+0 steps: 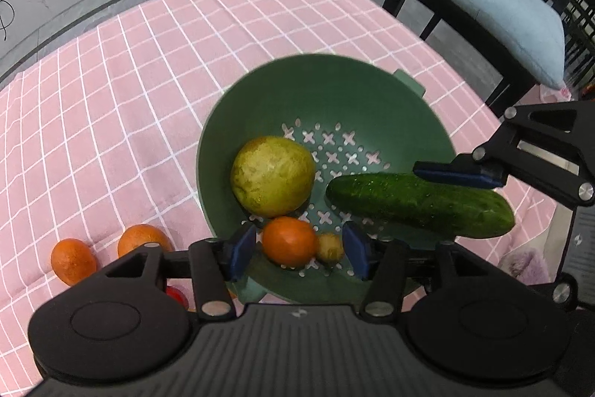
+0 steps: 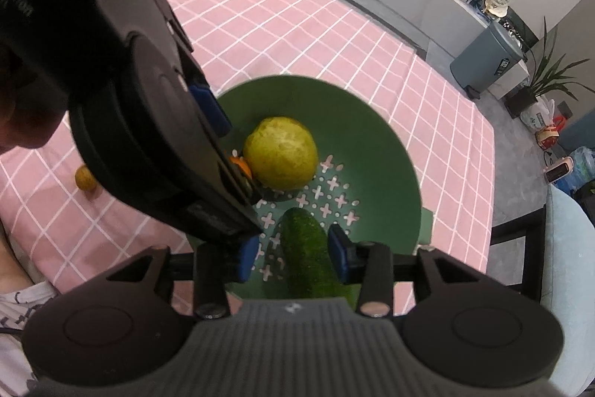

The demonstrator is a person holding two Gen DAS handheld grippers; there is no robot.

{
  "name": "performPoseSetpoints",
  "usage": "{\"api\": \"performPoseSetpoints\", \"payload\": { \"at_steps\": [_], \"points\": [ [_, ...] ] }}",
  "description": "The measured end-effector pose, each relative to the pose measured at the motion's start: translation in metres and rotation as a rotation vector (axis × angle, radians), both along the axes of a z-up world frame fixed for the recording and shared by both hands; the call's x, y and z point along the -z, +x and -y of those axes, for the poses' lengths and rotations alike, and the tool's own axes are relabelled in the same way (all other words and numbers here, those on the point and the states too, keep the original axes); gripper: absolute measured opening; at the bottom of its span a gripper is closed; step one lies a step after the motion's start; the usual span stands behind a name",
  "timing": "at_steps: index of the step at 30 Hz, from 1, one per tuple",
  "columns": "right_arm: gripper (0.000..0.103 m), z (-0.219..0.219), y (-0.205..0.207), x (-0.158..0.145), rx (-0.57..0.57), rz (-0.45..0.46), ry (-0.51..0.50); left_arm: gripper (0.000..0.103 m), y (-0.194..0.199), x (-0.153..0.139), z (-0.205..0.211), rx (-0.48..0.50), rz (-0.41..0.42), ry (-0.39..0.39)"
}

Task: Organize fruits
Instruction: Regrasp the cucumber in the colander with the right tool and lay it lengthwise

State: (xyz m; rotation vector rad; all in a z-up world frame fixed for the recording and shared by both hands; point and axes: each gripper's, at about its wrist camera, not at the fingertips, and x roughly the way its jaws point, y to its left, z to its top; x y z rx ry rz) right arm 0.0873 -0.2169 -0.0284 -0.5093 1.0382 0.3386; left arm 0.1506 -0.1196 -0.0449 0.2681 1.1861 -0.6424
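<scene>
Far left on the pink checked tablecloth [image 1: 111,92], two loose oranges [image 1: 72,261] sit side by side, waiting their turn, with a small red item [image 1: 175,295] half hidden behind the left gripper's body that I can't identify. The right wrist view also shows a small yellowish fruit [image 2: 85,178] alone on the cloth.

Moving in: the left gripper [image 1: 295,253] hangs over the near rim of the round green plastic colander [image 1: 334,88], jaws spread wide and holding nothing. Below them lie a small orange mandarin [image 1: 289,240] and a tiny yellow-green fruit [image 1: 330,247], touching each other on the colander floor. Just beyond sits a large yellow-green round citrus [image 1: 273,175], looking settled.

Further right, the long dark-green cucumber [image 1: 420,205] stretches over the colander's right side, its far end past the rim. The right gripper [image 2: 293,253] straddles it; one blue finger pad [image 2: 340,255] touches its flank, but a gap shows on the other side, so the jaws look parted rather than clamping.

My read: this is the drop-off stage for the cucumber. Next, the right gripper should clear upward, and the left should swing back to the left for those oranges, closing gently on round, rolling fruit.
</scene>
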Motion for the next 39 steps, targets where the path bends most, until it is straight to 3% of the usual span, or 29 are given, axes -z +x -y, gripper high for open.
{"api": "performPoseSetpoints", "payload": {
  "at_steps": [6,11,15,16,21,28,32,39],
  "points": [
    [0.058,0.012,-0.011,-0.016,0.047,0.024,0.043,0.065,-0.006,-0.012,-0.013,-0.039,0.036,-0.057],
    [0.058,0.027,-0.025,-0.020,0.110,0.030,0.058,0.065,-0.012,-0.021,-0.031,-0.098,0.092,-0.051],
    [0.058,0.039,-0.032,-0.017,0.166,0.021,0.081,0.065,-0.011,-0.020,-0.045,-0.155,0.079,-0.065],
    [0.057,0.042,-0.033,-0.016,0.179,0.017,0.084,0.065,-0.011,-0.018,-0.048,-0.166,0.070,-0.068],
    [0.031,0.050,-0.038,-0.010,0.224,-0.001,0.126,0.058,-0.012,-0.008,-0.050,-0.171,0.034,-0.069],
    [0.030,0.061,-0.028,-0.018,0.276,0.032,0.211,0.046,-0.014,0.003,-0.042,-0.154,0.014,-0.063],
    [0.030,0.070,-0.008,-0.024,0.346,0.076,0.286,0.046,-0.014,0.006,-0.041,-0.154,0.015,-0.055],
    [0.031,0.081,0.035,-0.017,0.457,0.154,0.323,0.043,-0.011,0.007,-0.041,-0.157,0.008,-0.058]
  ]
}}
